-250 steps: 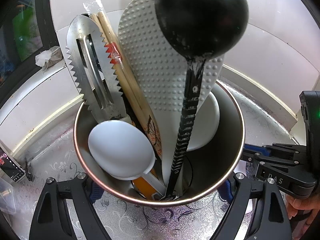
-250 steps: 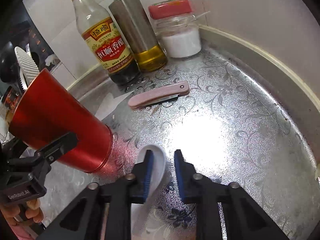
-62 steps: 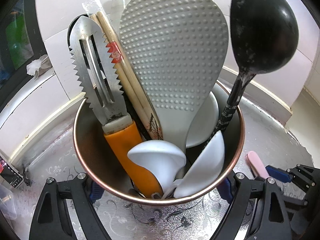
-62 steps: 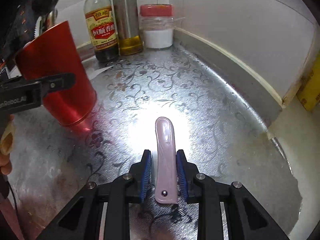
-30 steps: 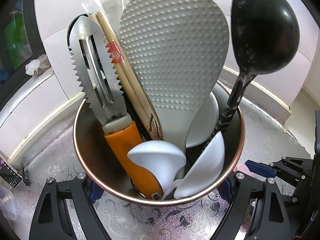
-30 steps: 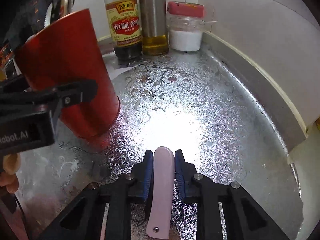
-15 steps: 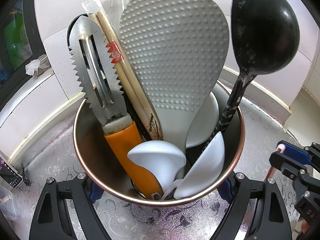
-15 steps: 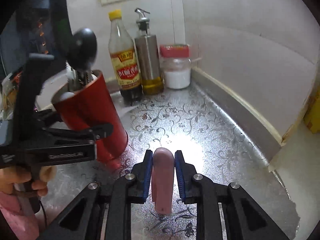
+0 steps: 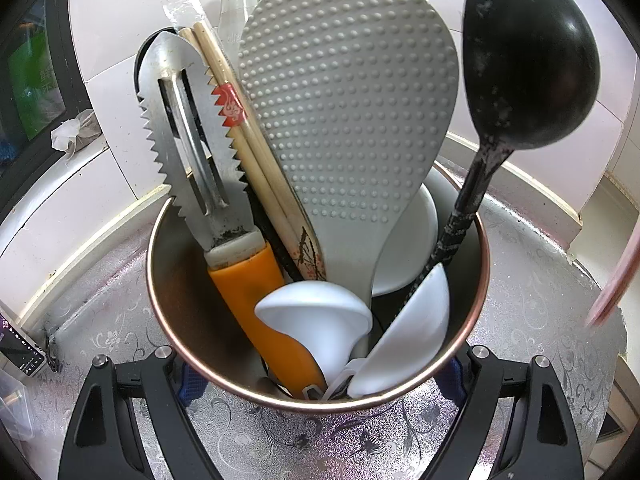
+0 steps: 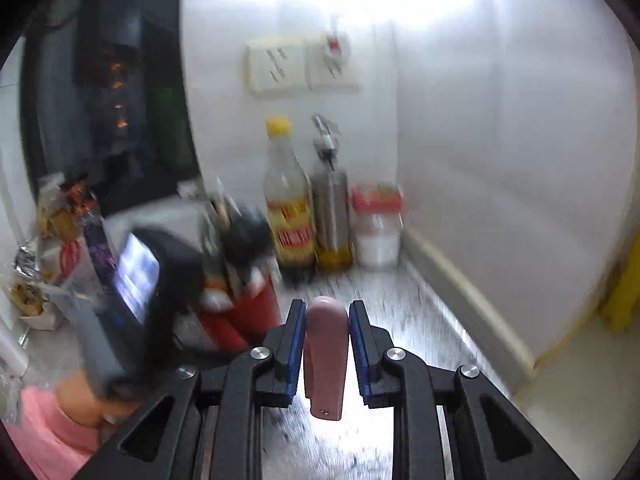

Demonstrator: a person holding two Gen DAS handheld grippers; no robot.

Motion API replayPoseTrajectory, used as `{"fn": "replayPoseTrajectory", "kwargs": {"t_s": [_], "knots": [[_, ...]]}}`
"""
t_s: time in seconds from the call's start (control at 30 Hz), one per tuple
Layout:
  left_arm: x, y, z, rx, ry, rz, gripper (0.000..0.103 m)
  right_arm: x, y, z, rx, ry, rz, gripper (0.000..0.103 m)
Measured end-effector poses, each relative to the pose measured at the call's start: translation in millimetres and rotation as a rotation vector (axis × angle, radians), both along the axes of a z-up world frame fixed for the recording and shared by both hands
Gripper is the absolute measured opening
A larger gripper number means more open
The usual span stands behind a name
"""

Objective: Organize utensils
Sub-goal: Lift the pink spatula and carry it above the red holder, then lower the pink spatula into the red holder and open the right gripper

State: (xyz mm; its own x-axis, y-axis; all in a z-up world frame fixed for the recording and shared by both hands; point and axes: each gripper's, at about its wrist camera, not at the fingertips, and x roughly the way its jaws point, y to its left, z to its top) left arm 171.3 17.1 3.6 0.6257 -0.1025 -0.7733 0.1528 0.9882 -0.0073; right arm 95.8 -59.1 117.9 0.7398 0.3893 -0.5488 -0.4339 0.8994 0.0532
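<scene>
In the left wrist view my left gripper (image 9: 320, 376) is shut on a red metal utensil cup (image 9: 164, 320), with its blue pads on both sides of the rim. In the cup stand a grey dotted rice paddle (image 9: 352, 100), a black ladle (image 9: 528, 60), a serrated scraper (image 9: 188, 128) with an orange handle, chopsticks (image 9: 240, 132) and white spoons (image 9: 316, 320). My right gripper (image 10: 325, 336) is shut on a pink folded knife (image 10: 325, 356), held above the counter to the right of the cup (image 10: 248, 316). The knife is a pink blur (image 9: 616, 292) at the left view's right edge.
A vinegar bottle (image 10: 290, 220), a steel oil dispenser (image 10: 332, 208) and a red-lidded jar (image 10: 378, 224) stand in the back corner against the tiled wall. The patterned silver counter (image 10: 400, 312) runs right to a raised ledge. A person's pink sleeve (image 10: 44, 424) is at lower left.
My right gripper has lifted the pink knife off the counter and tilted up, so more wall shows. The knife now blurs into the left view. The left gripper and cup stayed still.
</scene>
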Motion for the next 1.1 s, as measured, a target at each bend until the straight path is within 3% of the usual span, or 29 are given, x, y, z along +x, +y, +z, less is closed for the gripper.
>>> {"fn": "replayPoseTrajectory", "kwargs": {"t_s": [0.2,0.33,0.53,0.73,1.1], "knots": [[-0.5,-1.4,0.0,0.0,0.0,0.0,0.09,7.6,37.1,50.1,0.001,-0.119,0.108,0.024],[0.4,-7.2,-0.6,0.0,0.0,0.0,0.09,13.6,62.3,62.3,0.013,-0.166,0.167,0.024],[0.1,-7.5,1.3,0.0,0.0,0.0,0.09,32.5,89.5,52.4,0.026,-0.148,0.193,0.024],[0.0,-7.1,1.4,0.002,-0.001,-0.001,0.09,46.3,92.3,39.0,0.039,-0.107,0.183,0.023],[-3.6,-12.5,0.1,0.006,-0.003,-0.001,0.09,53.5,94.6,40.4,0.069,-0.106,0.182,0.024]]}}
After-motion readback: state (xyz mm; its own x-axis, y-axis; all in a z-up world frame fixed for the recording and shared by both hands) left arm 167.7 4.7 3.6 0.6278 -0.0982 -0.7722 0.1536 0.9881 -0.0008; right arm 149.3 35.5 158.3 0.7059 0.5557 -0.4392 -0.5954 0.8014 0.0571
